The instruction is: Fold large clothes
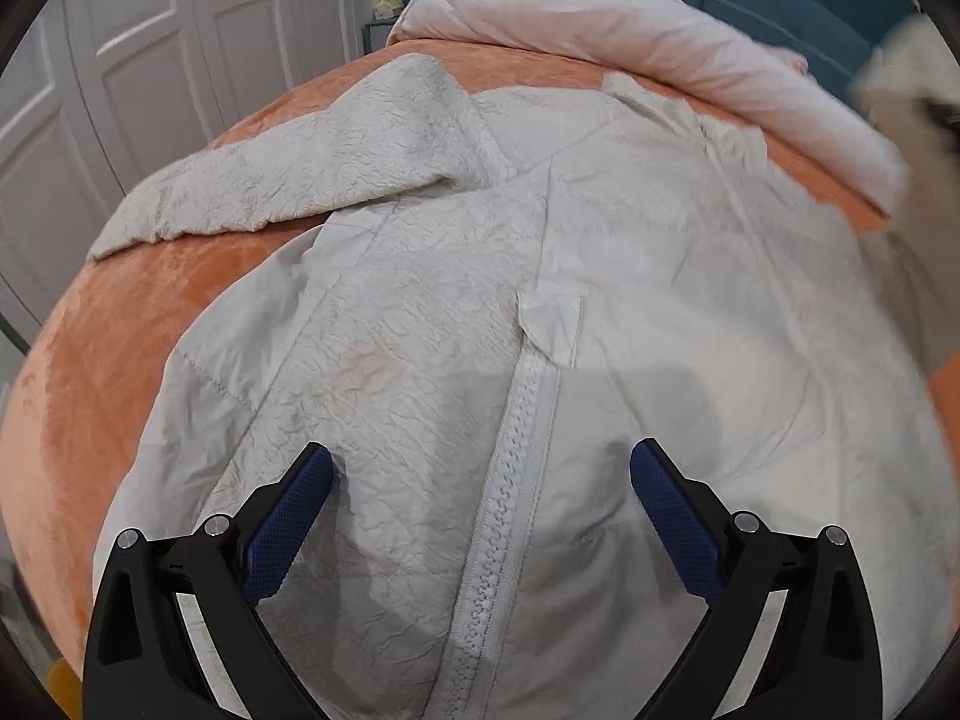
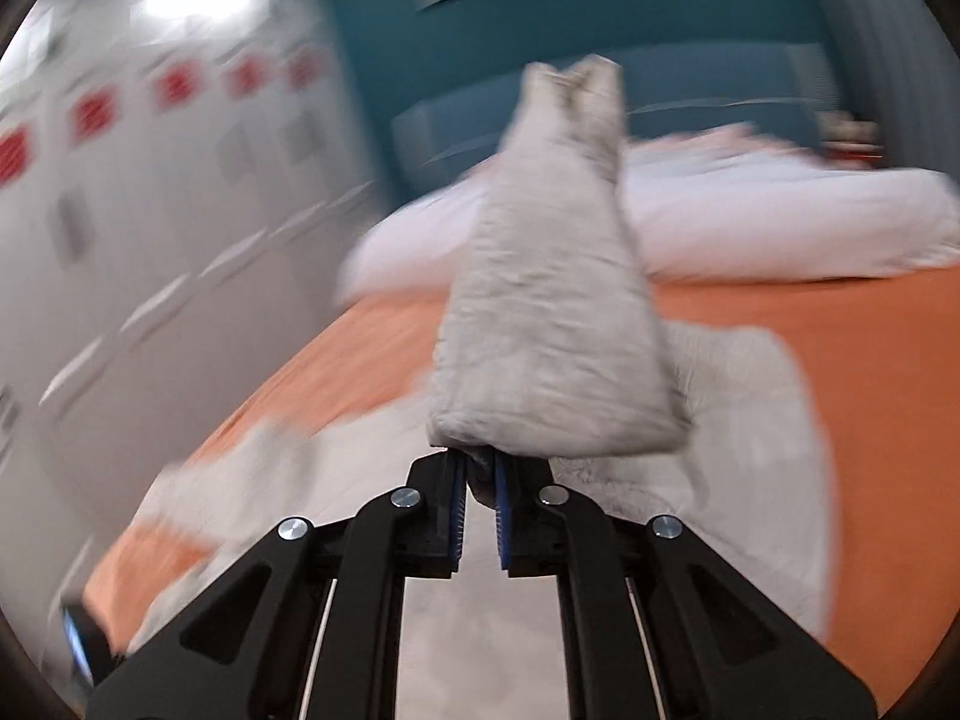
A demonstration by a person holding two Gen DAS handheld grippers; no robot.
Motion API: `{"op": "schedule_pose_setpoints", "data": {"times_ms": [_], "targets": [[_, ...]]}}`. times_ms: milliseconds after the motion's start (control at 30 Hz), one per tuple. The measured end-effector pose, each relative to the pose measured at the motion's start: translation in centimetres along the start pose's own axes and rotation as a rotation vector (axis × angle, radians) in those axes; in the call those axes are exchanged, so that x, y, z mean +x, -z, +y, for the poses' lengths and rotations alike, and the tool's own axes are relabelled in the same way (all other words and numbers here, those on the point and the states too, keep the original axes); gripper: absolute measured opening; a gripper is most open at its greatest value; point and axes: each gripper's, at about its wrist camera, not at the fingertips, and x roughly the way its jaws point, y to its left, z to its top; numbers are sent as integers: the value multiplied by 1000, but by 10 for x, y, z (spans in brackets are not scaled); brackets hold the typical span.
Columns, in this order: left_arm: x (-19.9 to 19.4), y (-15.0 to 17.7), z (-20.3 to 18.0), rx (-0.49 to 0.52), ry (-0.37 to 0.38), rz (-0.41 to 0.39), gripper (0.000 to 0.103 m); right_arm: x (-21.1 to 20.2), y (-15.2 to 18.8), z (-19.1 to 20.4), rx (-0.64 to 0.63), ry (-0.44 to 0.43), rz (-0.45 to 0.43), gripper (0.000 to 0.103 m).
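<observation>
**Sleeve lifted by right gripper; left gripper spread over coat front**

Left wrist view: The coat [image 1: 540, 276] lay spread on the orange bed [image 1: 120, 324], front side up, with its zipper [image 1: 510, 480] running from the near edge away toward the collar. This line marked the coat's long axis, and it pointed almost straight ahead of the left gripper [image 1: 480, 462]. The jaws stood wide apart, one on each side of the zipper, with nothing between the pads. Whether the fingertips touched the cloth could not be told. One sleeve [image 1: 288, 180] lay folded out to the left across the bed. A pink duvet [image 1: 630, 36] was bunched beyond the collar end. At the far right edge a blurred pale shape was visible; it could not be identified.

Right wrist view: The picture was motion-blurred. The right gripper [image 2: 480, 480] was clamped on a fold of the other sleeve [image 2: 552, 324], which stood up and away from the pads, well clear of the bed [image 2: 870, 360]. The rest of the coat lay below and ahead.

Judgement: the next move would carry the held sleeve across the zipper line onto the body. The right gripper was the one engaged; the left gripper was the nearer to the centre front and was placed to pin it
</observation>
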Motion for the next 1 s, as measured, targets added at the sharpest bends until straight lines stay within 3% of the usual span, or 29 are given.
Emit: {"op": "schedule_pose_setpoints", "data": {"times_ms": [67,133,233,300,533,600,667,700,733,767,867,967,1000], "targets": [[-5,-8,8,-32,28,-9,98,52,41,58,-82,-88,158,22],[-11,-25,19,-69,68,-36,98,75,71,84,-113,-103,250,29],[-13,-50,28,-120,142,-66,98,67,95,86,-70,-120,270,40],[-3,-69,27,-151,205,-54,98,44,99,66,-3,-89,231,49],[78,-108,1,-251,349,104,95,-14,85,-75,257,200,143,51],[89,-115,-9,-255,372,118,78,-18,83,-107,326,256,120,51],[94,-122,-21,-206,377,112,43,-13,83,-123,375,288,112,50],[94,-130,-30,-160,354,95,38,-8,83,-131,392,296,109,41],[93,-133,-33,-139,345,74,19,-2,82,-135,402,293,106,34],[92,-139,-35,-114,339,52,8,5,80,-133,403,290,104,26],[84,-165,-28,-114,325,-33,6,22,75,-124,379,264,89,14],[99,-170,-29,-87,279,-28,6,40,80,-127,341,287,135,13],[111,-167,-34,-54,240,-13,6,49,90,-132,348,300,162,7]]}}
